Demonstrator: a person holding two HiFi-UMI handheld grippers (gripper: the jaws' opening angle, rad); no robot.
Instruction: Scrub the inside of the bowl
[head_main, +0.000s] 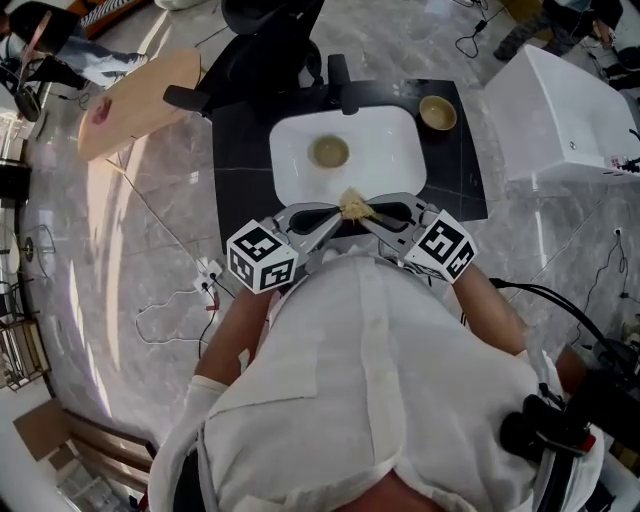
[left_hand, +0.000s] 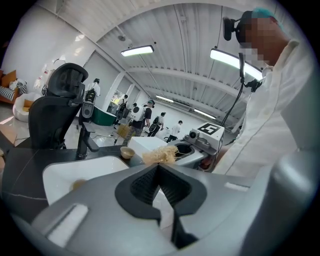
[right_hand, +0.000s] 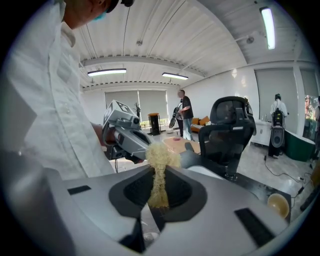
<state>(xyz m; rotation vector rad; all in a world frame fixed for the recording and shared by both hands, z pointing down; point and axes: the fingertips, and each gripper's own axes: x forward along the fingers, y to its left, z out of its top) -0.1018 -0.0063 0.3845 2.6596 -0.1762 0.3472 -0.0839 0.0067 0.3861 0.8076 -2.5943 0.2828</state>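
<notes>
A tan bowl lies in the white sink; in the left gripper view the bowl shows low at the left. Both grippers hover close to my chest, in front of the sink's near rim, tips almost touching. My right gripper is shut on a straw-coloured fibre scrubber, whose tuft sticks out past the jaws. My left gripper is shut with nothing in it; it faces the scrubber.
A second tan bowl stands on the black counter right of the sink. A black faucet rises behind the sink, with an office chair beyond. A white box stands at the right and cables cross the floor.
</notes>
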